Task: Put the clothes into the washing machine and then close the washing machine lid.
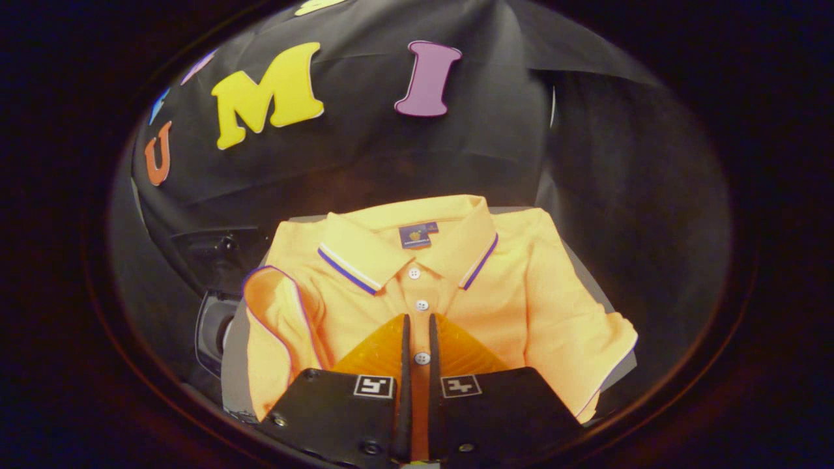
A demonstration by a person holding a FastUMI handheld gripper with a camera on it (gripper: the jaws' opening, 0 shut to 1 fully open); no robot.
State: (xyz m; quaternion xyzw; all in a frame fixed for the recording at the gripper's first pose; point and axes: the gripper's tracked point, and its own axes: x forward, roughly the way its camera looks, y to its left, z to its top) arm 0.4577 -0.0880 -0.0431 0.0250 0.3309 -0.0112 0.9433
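A folded orange polo shirt (521, 286) with a striped collar lies flat on a grey surface (589, 277), collar away from me. My gripper (420, 319) hovers low over the shirt's button placket. Its fingers are drawn almost together, leaving a narrow slit through which a button shows. No fabric is pinched between them. To the left of the shirt, lower down, sits a dark machine body (221, 257) with a pale-rimmed opening (212, 329), which looks like the washing machine. I cannot tell how its lid stands.
The booth's black cloth wall (456, 150) hangs close behind the shirt and wraps round on the right. The grey surface ends just past the shirt's right sleeve (612, 339).
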